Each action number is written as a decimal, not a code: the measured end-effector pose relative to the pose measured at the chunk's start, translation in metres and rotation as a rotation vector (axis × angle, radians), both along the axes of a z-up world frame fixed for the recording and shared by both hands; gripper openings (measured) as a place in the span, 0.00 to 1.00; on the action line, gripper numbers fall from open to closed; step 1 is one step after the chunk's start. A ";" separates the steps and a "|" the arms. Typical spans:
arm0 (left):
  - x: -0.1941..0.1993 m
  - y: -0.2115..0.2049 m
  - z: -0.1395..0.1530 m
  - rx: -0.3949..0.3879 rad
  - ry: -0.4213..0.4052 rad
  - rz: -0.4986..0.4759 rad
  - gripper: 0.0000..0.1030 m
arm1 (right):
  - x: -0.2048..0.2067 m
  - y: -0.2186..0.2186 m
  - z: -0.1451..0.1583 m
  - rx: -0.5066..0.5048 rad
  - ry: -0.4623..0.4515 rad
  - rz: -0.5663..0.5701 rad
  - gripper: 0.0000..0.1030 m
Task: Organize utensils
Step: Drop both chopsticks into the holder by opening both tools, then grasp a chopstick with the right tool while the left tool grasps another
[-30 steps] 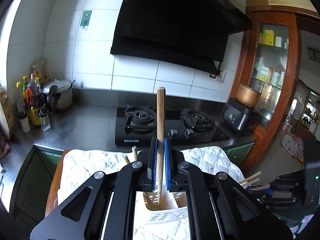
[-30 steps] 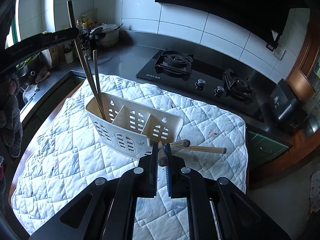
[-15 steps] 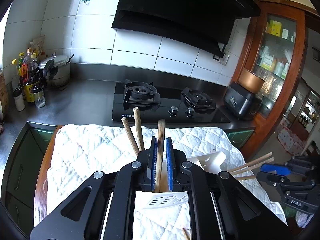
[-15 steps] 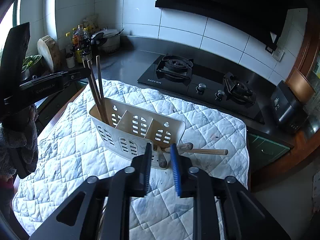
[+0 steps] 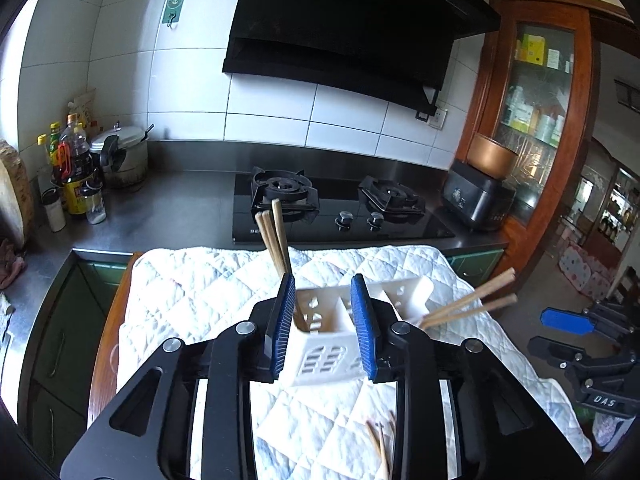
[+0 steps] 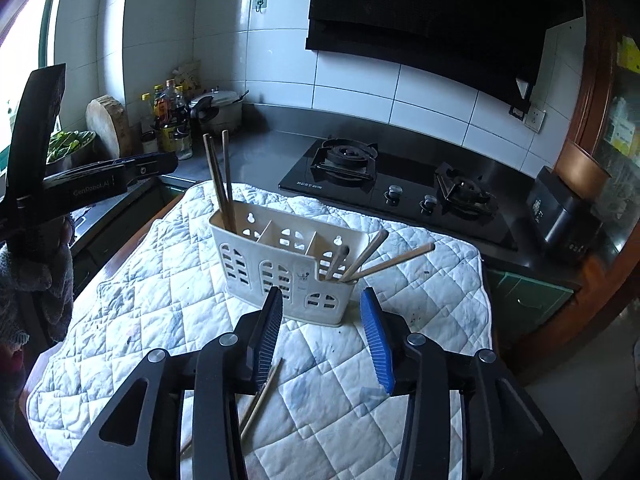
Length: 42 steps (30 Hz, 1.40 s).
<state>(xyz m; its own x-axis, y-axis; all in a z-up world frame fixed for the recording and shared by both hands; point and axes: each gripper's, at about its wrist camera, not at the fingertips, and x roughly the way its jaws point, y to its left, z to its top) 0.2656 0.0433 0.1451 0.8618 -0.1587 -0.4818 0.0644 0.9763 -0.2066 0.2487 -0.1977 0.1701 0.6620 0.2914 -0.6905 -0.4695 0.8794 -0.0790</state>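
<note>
A white slotted utensil caddy (image 6: 280, 264) stands on the quilted white mat (image 6: 160, 300); it also shows in the left wrist view (image 5: 324, 344). Wooden-handled utensils (image 6: 218, 176) stand upright in its left compartment, and several wooden handles (image 6: 376, 260) lean out of its right compartment. My left gripper (image 5: 324, 324) is open and empty, just in front of the caddy's end. My right gripper (image 6: 324, 332) is open and empty, in front of the caddy's right compartment. Loose chopsticks (image 6: 260, 396) lie on the mat under my right gripper; they also show in the left wrist view (image 5: 378, 444).
A black two-burner gas hob (image 6: 392, 188) sits behind the mat on the steel counter. Bottles (image 6: 172, 120), a pot (image 6: 218, 110) and a wooden chopping block (image 6: 108, 124) stand at the back left. A dark appliance (image 6: 560, 216) stands at the right.
Both grippers have let go of their wooden utensils, opened wide and drawn back from the caddy. The released handles now rest in the caddy's end compartments.
</note>
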 end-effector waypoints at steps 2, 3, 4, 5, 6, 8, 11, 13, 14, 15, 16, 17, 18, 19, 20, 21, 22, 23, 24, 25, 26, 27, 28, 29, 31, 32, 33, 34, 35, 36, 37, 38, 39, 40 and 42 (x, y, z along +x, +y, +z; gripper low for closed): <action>-0.016 0.001 -0.002 -0.003 0.001 0.001 0.32 | -0.015 0.000 -0.007 -0.010 -0.011 0.004 0.41; -0.026 0.001 -0.004 -0.002 -0.003 0.003 0.36 | -0.025 0.000 -0.012 -0.012 -0.011 0.008 0.41; -0.035 0.001 -0.007 0.001 -0.003 0.005 0.36 | -0.033 0.000 -0.016 -0.013 -0.008 0.011 0.41; -0.043 0.002 -0.010 -0.001 0.000 0.004 0.37 | -0.041 -0.001 -0.022 -0.011 -0.003 0.011 0.41; -0.052 0.002 -0.013 -0.006 0.005 -0.001 0.39 | -0.048 -0.001 -0.028 -0.009 0.003 0.012 0.41; -0.067 0.002 -0.021 -0.004 0.017 0.001 0.42 | -0.063 -0.002 -0.041 -0.008 0.016 0.016 0.41; -0.091 0.001 -0.033 0.010 0.022 0.002 0.45 | -0.085 -0.002 -0.063 -0.003 0.043 0.016 0.41; -0.108 0.001 -0.042 0.019 0.026 0.010 0.47 | -0.097 -0.003 -0.077 0.016 0.072 0.010 0.40; -0.116 0.002 -0.045 0.019 0.025 0.012 0.48 | -0.102 -0.003 -0.084 0.019 0.085 0.007 0.39; -0.123 0.003 -0.049 0.018 0.027 0.016 0.50 | -0.107 -0.003 -0.091 0.021 0.094 0.004 0.38; -0.131 0.004 -0.053 0.015 0.031 0.025 0.52 | -0.112 -0.004 -0.098 0.027 0.106 -0.003 0.37; -0.138 0.005 -0.057 0.011 0.033 0.030 0.53 | -0.116 -0.004 -0.105 0.033 0.118 -0.009 0.35; -0.145 0.006 -0.061 0.005 0.037 0.031 0.54 | -0.120 -0.003 -0.112 0.035 0.126 -0.015 0.35; -0.150 0.007 -0.065 0.001 0.041 0.033 0.54 | -0.124 -0.004 -0.118 0.040 0.135 -0.024 0.34; -0.156 0.008 -0.070 0.001 0.045 0.041 0.55 | -0.127 -0.004 -0.125 0.050 0.149 -0.032 0.31; -0.162 0.008 -0.076 0.006 0.052 0.052 0.56 | -0.130 -0.005 -0.131 0.059 0.163 -0.037 0.29; -0.167 0.009 -0.081 0.011 0.059 0.062 0.57 | -0.133 -0.004 -0.137 0.065 0.175 -0.043 0.28; -0.171 0.010 -0.086 0.013 0.067 0.068 0.58 | -0.135 -0.004 -0.142 0.070 0.184 -0.051 0.26; -0.175 0.011 -0.091 0.009 0.074 0.072 0.59 | -0.137 -0.003 -0.147 0.076 0.196 -0.056 0.25; -0.178 0.012 -0.096 0.002 0.084 0.076 0.59 | -0.138 -0.003 -0.152 0.083 0.205 -0.061 0.22; -0.182 0.013 -0.102 -0.008 0.095 0.080 0.59 | -0.139 -0.003 -0.156 0.089 0.211 -0.071 0.21; -0.185 0.015 -0.107 -0.014 0.103 0.083 0.60 | -0.139 -0.003 -0.159 0.096 0.218 -0.077 0.20; -0.188 0.016 -0.112 -0.018 0.114 0.089 0.60 | -0.140 -0.003 -0.163 0.105 0.229 -0.083 0.18; -0.191 0.016 -0.117 -0.015 0.126 0.094 0.62 | -0.140 -0.003 -0.166 0.115 0.241 -0.090 0.17; -0.196 0.015 -0.125 0.009 0.144 0.108 0.63 | -0.140 -0.003 -0.170 0.134 0.254 -0.105 0.16; -0.199 0.013 -0.128 0.033 0.149 0.116 0.65 | -0.140 -0.003 -0.171 0.142 0.259 -0.109 0.16; -0.202 0.011 -0.132 0.052 0.153 0.123 0.66 | -0.140 -0.004 -0.172 0.152 0.263 -0.115 0.15; -0.204 0.010 -0.134 0.063 0.159 0.127 0.66 | -0.140 -0.004 -0.173 0.161 0.265 -0.120 0.15; -0.207 0.009 -0.137 0.068 0.165 0.129 0.66 | -0.139 -0.003 -0.173 0.168 0.269 -0.123 0.14; -0.208 0.009 -0.140 0.065 0.170 0.129 0.66 | -0.139 -0.002 -0.173 0.172 0.271 -0.123 0.14; -0.209 0.009 -0.142 0.059 0.176 0.126 0.66 | -0.139 -0.001 -0.174 0.170 0.272 -0.122 0.13; -0.210 0.009 -0.145 0.051 0.185 0.122 0.67 | -0.139 0.001 -0.174 0.166 0.271 -0.120 0.13; -0.211 0.008 -0.147 0.048 0.191 0.120 0.67 | -0.139 0.002 -0.175 0.162 0.271 -0.121 0.13; -0.212 0.008 -0.148 0.048 0.195 0.121 0.67 | -0.138 0.003 -0.176 0.161 0.272 -0.122 0.12; -0.214 0.008 -0.150 0.045 0.198 0.126 0.67 | -0.137 0.004 -0.177 0.168 0.278 -0.125 0.11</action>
<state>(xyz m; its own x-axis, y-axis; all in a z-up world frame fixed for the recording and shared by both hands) 0.0513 0.0515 -0.0053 0.7613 -0.0302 -0.6477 -0.0964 0.9826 -0.1590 0.1119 -0.1940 -0.0067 0.4934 0.3447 -0.7986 -0.3404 0.9214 0.1875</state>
